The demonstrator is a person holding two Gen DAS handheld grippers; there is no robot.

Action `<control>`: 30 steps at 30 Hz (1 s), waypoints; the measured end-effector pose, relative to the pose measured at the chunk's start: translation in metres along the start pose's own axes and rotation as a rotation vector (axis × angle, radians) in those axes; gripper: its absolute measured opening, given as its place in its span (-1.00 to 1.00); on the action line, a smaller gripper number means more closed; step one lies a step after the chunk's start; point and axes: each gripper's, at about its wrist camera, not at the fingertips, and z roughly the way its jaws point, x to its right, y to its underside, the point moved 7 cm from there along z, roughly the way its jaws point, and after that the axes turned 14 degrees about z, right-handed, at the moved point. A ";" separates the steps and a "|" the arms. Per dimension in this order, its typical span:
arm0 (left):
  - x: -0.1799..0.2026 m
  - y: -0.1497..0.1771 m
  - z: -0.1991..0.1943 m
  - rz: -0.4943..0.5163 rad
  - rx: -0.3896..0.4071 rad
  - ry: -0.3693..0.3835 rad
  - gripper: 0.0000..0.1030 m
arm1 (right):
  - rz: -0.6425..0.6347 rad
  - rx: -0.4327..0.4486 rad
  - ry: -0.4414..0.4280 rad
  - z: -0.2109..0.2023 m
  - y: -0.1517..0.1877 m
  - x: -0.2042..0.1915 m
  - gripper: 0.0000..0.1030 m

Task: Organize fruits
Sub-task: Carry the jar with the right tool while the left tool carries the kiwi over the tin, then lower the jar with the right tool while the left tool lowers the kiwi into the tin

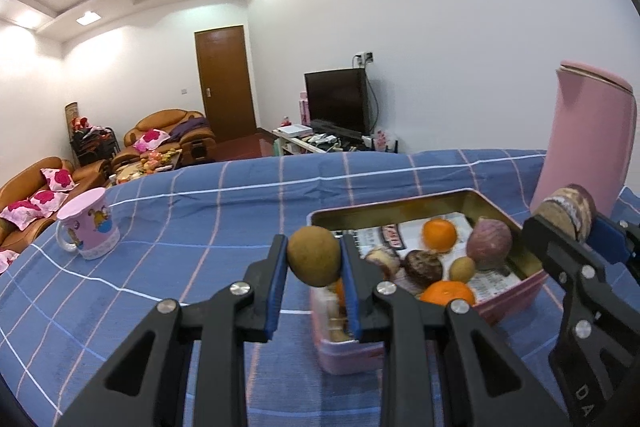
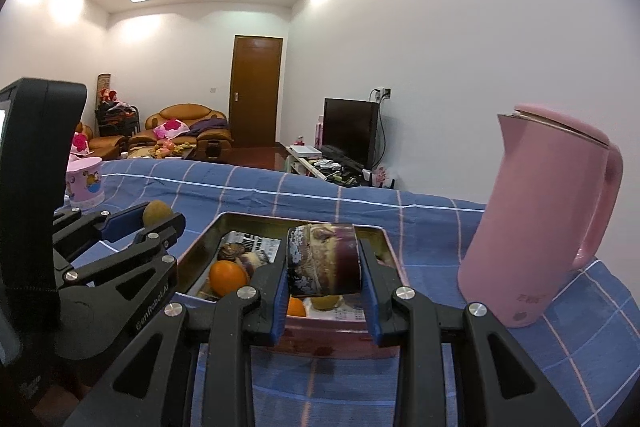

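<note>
My left gripper [image 1: 314,259] is shut on a round brown kiwi [image 1: 315,255], held just left of the front left corner of a pink tin box [image 1: 516,291]. The tin holds oranges [image 1: 440,235], a purple fruit [image 1: 489,243], a small kiwi [image 1: 462,269] and other pieces on newspaper. My right gripper [image 2: 324,261] is shut on a cut purple sweet potato piece [image 2: 324,259], held above the tin's [image 2: 304,327] near edge. In the left wrist view that gripper [image 1: 570,223] is over the tin's right rim. The left gripper [image 2: 158,217] with the kiwi also shows in the right wrist view.
A tall pink kettle [image 2: 540,223] stands right of the tin on the blue checked cloth [image 1: 180,227]. A pink cartoon mug [image 1: 90,229] stands at the far left. Sofas, a door and a TV lie beyond the table.
</note>
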 end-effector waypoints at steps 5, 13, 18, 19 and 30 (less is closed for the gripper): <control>0.018 -0.005 0.002 0.003 0.002 0.044 -0.47 | 0.011 0.007 0.037 0.000 -0.003 0.017 -0.36; 0.044 -0.014 0.011 -0.010 -0.011 0.106 -0.47 | 0.051 0.011 0.097 0.003 -0.010 0.046 -0.36; 0.058 -0.027 0.023 -0.023 -0.018 0.121 -0.47 | 0.066 0.017 0.121 0.006 -0.014 0.060 -0.36; 0.061 -0.028 0.025 -0.027 -0.019 0.126 -0.47 | 0.066 0.019 0.132 0.007 -0.015 0.063 -0.36; 0.063 -0.030 0.033 -0.044 -0.007 0.182 -0.47 | 0.107 0.001 0.219 0.020 -0.017 0.092 -0.36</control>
